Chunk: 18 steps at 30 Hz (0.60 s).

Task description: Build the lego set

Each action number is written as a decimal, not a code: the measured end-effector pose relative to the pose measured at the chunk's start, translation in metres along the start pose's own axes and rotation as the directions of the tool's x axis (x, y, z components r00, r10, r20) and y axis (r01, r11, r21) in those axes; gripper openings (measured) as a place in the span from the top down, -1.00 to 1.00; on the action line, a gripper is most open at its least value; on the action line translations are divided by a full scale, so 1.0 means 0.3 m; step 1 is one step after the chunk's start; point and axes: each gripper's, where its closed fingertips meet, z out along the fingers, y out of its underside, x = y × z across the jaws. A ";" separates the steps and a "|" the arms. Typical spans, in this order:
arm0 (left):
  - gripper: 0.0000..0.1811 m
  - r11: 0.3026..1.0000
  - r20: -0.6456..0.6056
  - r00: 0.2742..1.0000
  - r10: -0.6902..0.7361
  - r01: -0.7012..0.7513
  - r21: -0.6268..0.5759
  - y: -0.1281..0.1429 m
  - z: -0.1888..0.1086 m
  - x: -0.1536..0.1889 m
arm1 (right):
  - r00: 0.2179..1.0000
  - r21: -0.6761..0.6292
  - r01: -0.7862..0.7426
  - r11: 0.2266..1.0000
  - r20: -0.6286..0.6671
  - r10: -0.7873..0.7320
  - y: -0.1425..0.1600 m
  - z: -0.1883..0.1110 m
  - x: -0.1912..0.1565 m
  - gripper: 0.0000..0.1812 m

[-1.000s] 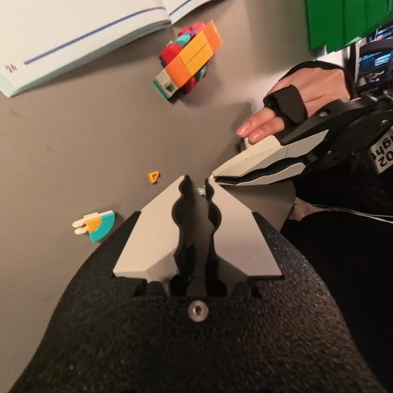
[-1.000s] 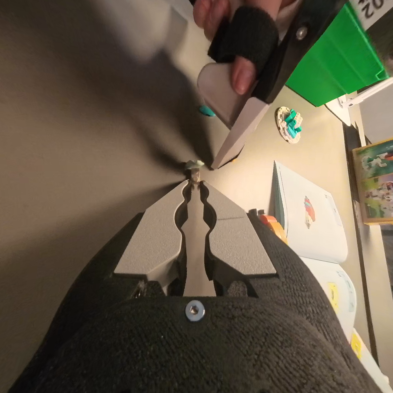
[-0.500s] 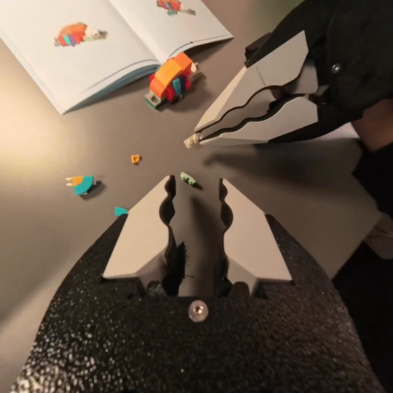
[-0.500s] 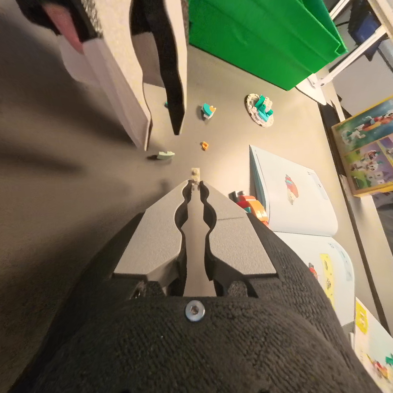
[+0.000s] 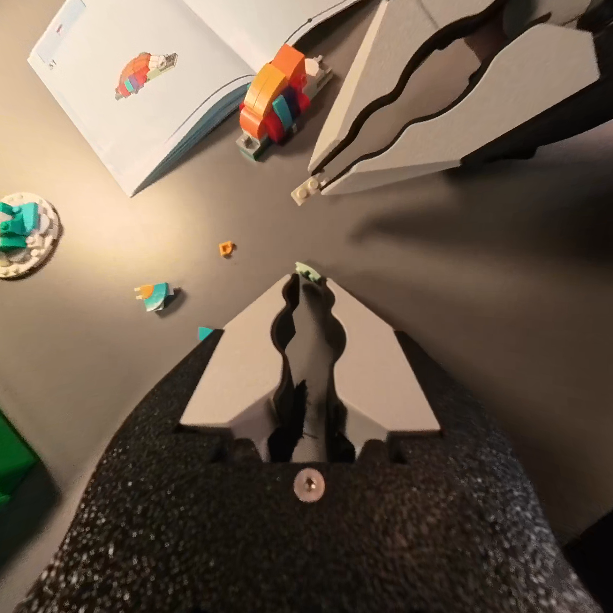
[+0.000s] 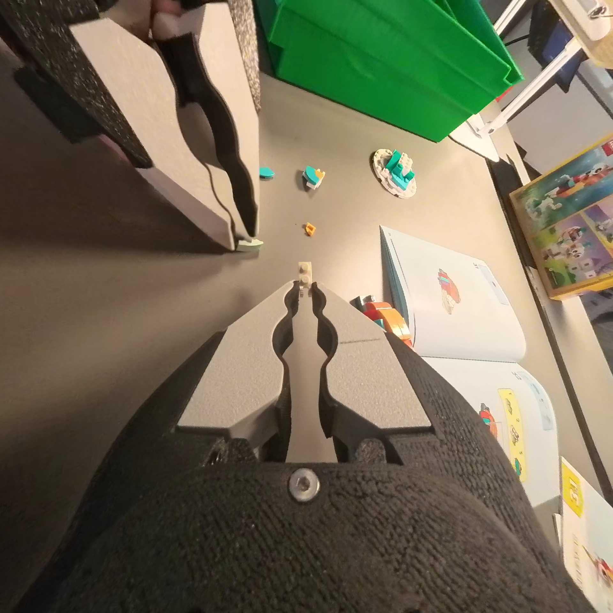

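My left gripper [image 5: 309, 280] has its tips closed on a small pale green piece [image 5: 306, 272], low at the grey table. It also shows in the right wrist view [image 6: 245, 237], with the green piece [image 6: 250, 244] at its tips. My right gripper [image 6: 304, 285] is shut on a small off-white two-stud plate [image 6: 305, 270] and holds it above the table, a short way from the green piece. In the left wrist view the right gripper [image 5: 320, 180] and its plate [image 5: 306, 192] sit at the upper right. The orange, red and teal build [image 5: 278, 106] lies by the booklet.
The open instruction booklet [image 5: 132, 99] lies at the back. A round white base with teal bricks [image 5: 23, 238], a teal-orange-white sub-assembly [image 5: 154, 295], a tiny orange piece [image 5: 226, 248] and a small teal piece [image 5: 204, 332] lie loose. A green bin [image 6: 381, 59] and a set box [image 6: 570, 225] stand at the edges. The grippers' ends are close to 5 cm from one another.
My left gripper was open over the pale green piece lying on the table; it has closed on it. My right gripper has stayed shut on the off-white plate and drawn back slightly.
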 end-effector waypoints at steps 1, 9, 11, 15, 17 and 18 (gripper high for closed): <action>0.94 1.000 0.019 1.000 0.023 -0.022 -0.004 0.001 0.001 -0.006 | 1.000 0.000 -0.001 1.000 0.000 0.001 0.000 0.000 0.000 0.94; 0.97 0.976 0.078 0.973 0.217 -0.217 -0.011 -0.009 0.007 -0.014 | 1.000 -0.003 -0.022 1.000 -0.002 0.022 0.010 -0.006 0.008 0.93; 0.97 0.958 0.083 0.955 0.286 -0.285 -0.015 -0.012 0.007 -0.010 | 1.000 -0.002 -0.029 1.000 -0.002 0.029 0.011 -0.007 0.011 0.94; 0.95 0.956 0.048 0.955 0.293 -0.292 -0.019 -0.026 0.012 -0.006 | 0.999 -0.005 -0.032 0.999 0.000 0.032 0.014 -0.006 0.010 0.94; 0.88 0.969 0.017 0.969 0.247 -0.247 -0.018 -0.032 0.012 -0.007 | 0.999 -0.006 -0.034 0.999 0.000 0.034 0.015 -0.008 0.012 0.94; 0.85 0.975 0.000 0.975 0.220 -0.220 -0.023 -0.030 0.014 -0.006 | 0.999 -0.005 -0.036 0.999 0.000 0.036 0.015 -0.009 0.012 0.94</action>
